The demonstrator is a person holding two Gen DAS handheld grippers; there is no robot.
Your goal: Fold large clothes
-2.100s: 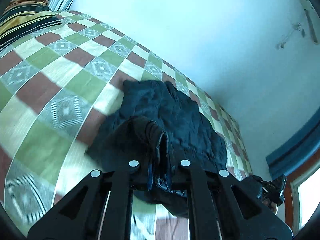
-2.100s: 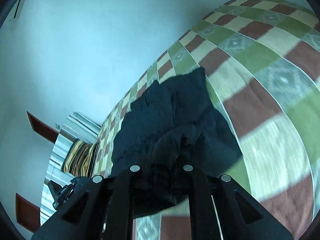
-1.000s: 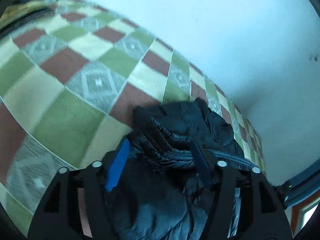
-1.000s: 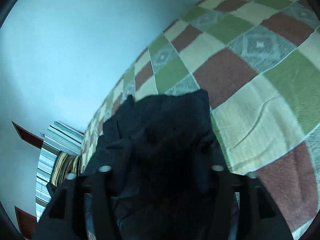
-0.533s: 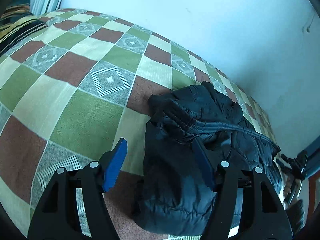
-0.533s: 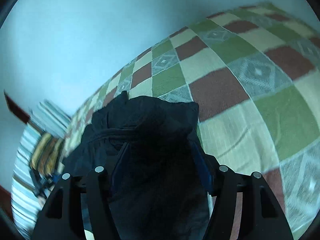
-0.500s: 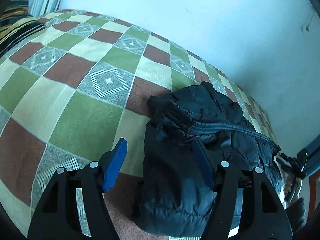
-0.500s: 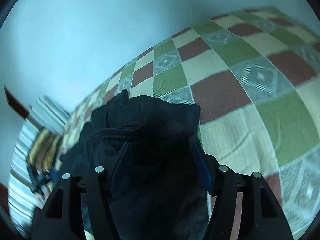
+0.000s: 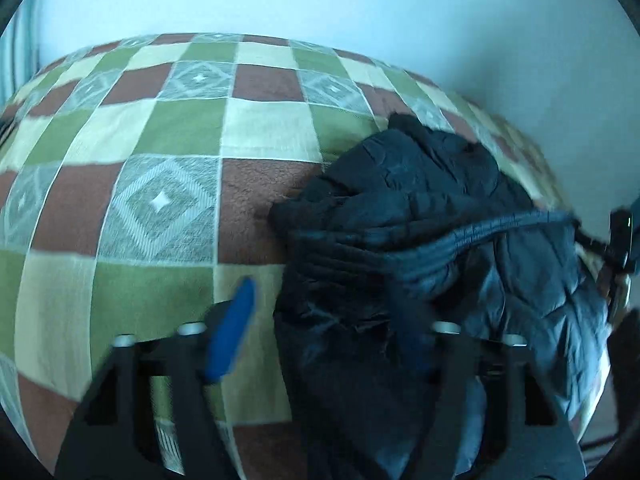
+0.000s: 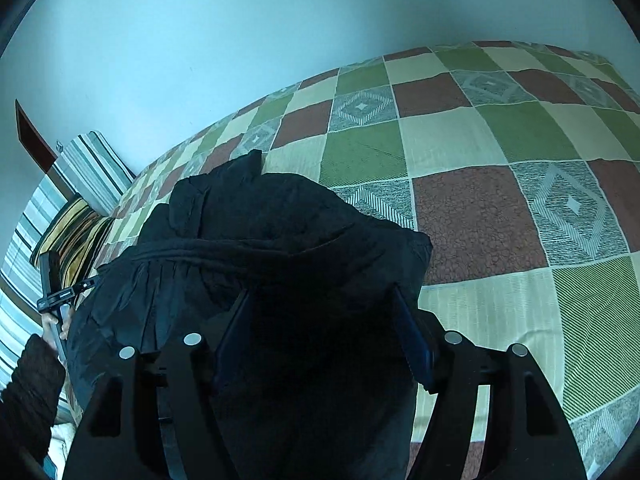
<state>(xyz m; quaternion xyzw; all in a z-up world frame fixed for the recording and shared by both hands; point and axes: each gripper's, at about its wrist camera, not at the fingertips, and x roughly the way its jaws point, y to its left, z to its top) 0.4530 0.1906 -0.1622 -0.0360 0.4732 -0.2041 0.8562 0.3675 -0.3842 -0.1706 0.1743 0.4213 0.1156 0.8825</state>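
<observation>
A dark quilted jacket (image 9: 420, 240) lies folded in a bundle on the checked bedspread (image 9: 160, 160). My left gripper (image 9: 320, 320) is open at the bundle's left edge; its blue left finger (image 9: 232, 336) is over the bedspread, the right finger over the jacket. In the right wrist view the jacket (image 10: 260, 240) fills the lower middle. My right gripper (image 10: 324, 328) is open with both blue fingers spread over the jacket's near part, not gripping it. The left gripper's body (image 10: 52, 284) shows at the far left there.
A pale blue wall (image 10: 240, 40) runs behind the bed. Striped pillows (image 10: 76, 208) lie at the bed's head, left in the right wrist view. The bedspread (image 10: 500, 200) stretches right of the jacket. The right gripper's body (image 9: 620, 240) shows at the right edge.
Both grippers let go of the jacket, opened and drew back. The jacket now lies folded over on the bed. The left view has swung right along the bed.
</observation>
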